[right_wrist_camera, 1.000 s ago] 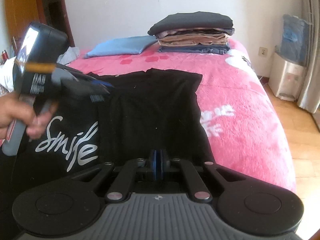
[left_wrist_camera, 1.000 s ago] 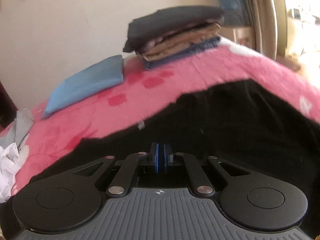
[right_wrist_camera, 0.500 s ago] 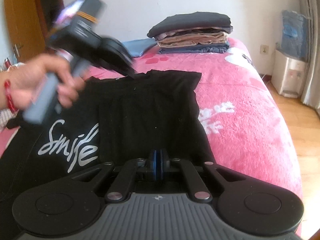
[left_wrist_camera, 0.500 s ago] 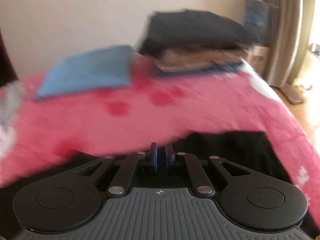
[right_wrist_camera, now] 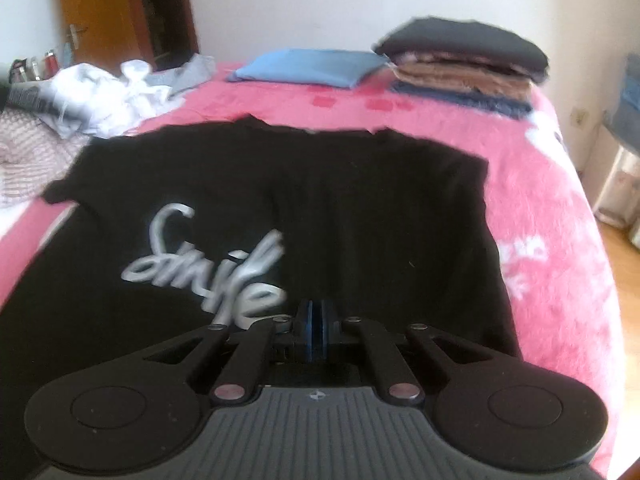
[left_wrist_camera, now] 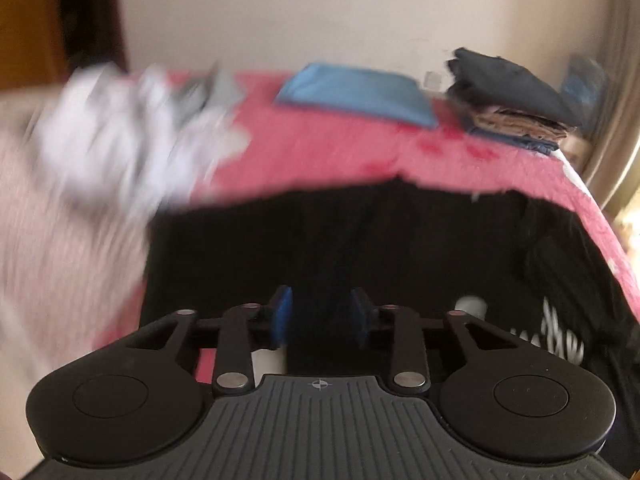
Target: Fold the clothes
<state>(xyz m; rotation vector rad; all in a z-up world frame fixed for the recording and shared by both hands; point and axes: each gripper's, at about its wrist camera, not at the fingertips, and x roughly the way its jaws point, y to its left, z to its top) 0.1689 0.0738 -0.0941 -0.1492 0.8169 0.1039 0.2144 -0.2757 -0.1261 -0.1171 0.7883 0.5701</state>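
A black T-shirt with a silver "Smile" print lies spread on the pink bed cover, its right side folded inward. My right gripper is shut low over the shirt's lower middle; whether it pinches any cloth is hidden. In the blurred left wrist view, my left gripper hovers over the black T-shirt near its left edge. Its jaws are opening, with only dark fabric showing under the gap and the blue pads clear of it.
At the head of the bed sit a stack of folded clothes and a blue pillow. Crumpled white clothes and a striped garment lie at the far left. A wooden door stands behind them, wooden floor to the right.
The left gripper has swung leftward over the shirt, gone out of the right wrist view, and its jaws have parted. The right gripper has shifted slightly and stays shut.
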